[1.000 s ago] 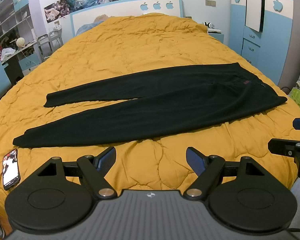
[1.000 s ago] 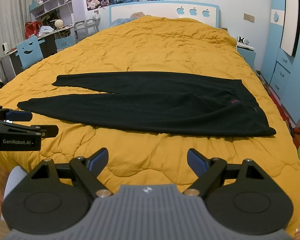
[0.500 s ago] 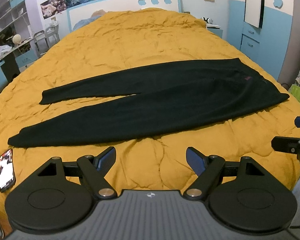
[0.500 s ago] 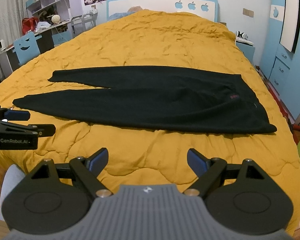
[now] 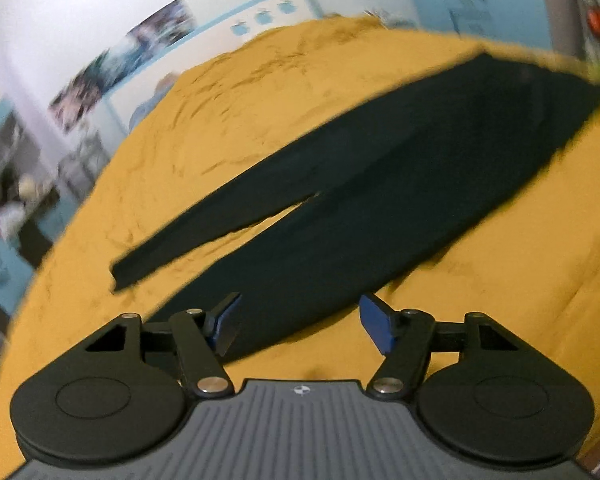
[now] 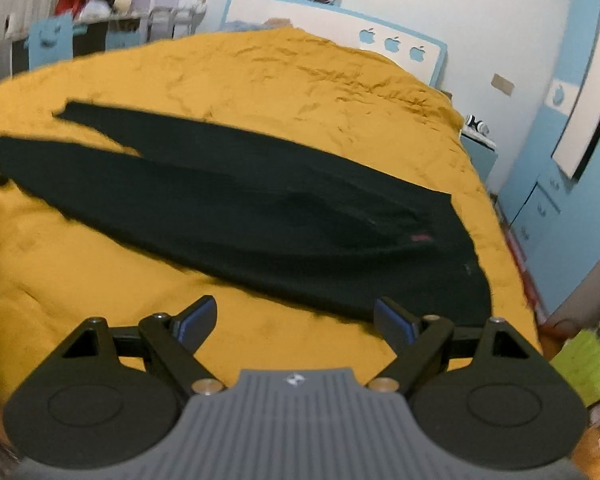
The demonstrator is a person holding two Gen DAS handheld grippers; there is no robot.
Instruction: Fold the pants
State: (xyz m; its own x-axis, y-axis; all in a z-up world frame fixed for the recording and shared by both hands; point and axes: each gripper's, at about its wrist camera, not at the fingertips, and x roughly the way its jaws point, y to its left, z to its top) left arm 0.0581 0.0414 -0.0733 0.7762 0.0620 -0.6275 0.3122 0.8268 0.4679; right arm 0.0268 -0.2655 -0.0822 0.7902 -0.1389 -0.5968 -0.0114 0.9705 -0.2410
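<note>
Left gripper [image 5: 298, 326], jaws closing with nothing pinched, and right gripper [image 6: 294, 320], spread empty, hover at the near edge of the pants [image 6: 260, 216] lying flat across the bed [image 6: 300, 80], apparently positioned for the first fold.

Pants [image 5: 380, 200]: near leg's cuff hidden behind left tool [image 5: 298, 326], outline motion-blurred. Posters [image 5: 120, 60], shelves [image 5: 4, 184]: smeared, illegible. Red label [image 6: 420, 237]: too small to read.
</note>
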